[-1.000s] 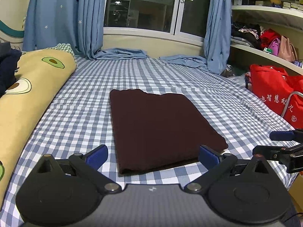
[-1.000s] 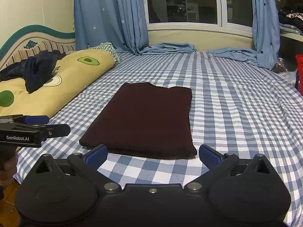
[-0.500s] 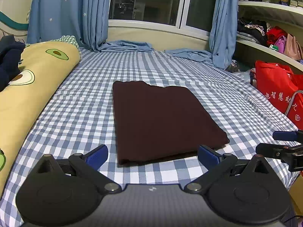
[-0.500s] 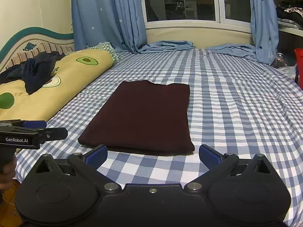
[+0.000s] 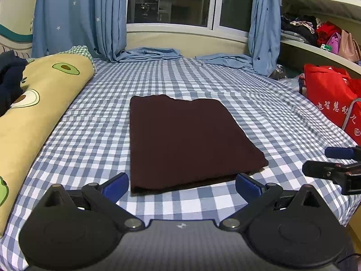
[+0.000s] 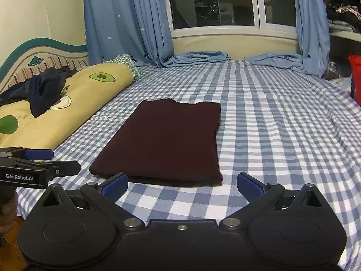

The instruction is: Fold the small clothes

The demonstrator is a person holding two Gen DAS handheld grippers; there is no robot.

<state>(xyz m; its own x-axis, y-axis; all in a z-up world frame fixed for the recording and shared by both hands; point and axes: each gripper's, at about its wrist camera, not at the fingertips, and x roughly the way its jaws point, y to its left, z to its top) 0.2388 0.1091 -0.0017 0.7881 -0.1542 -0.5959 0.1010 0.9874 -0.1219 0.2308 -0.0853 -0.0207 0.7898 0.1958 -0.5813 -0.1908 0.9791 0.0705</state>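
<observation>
From my right tool's camera I read "GenRobot.AI" in white on the black body of the left tool [image 6: 40, 166]. To the right of my left tool, the red bag [image 5: 331, 99] carries white Chinese characters, "智慧" among them.

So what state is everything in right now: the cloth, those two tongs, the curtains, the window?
Maroon cloth: folded flat on the bed, untouched.
Left tongs: open, empty, just short of the cloth.
Right tongs: open, empty, just short of the cloth.
Curtains: drawn aside, ends lying on the bed.
Window: shut, dark outside.
Navy garment: crumpled on the pillow.
</observation>
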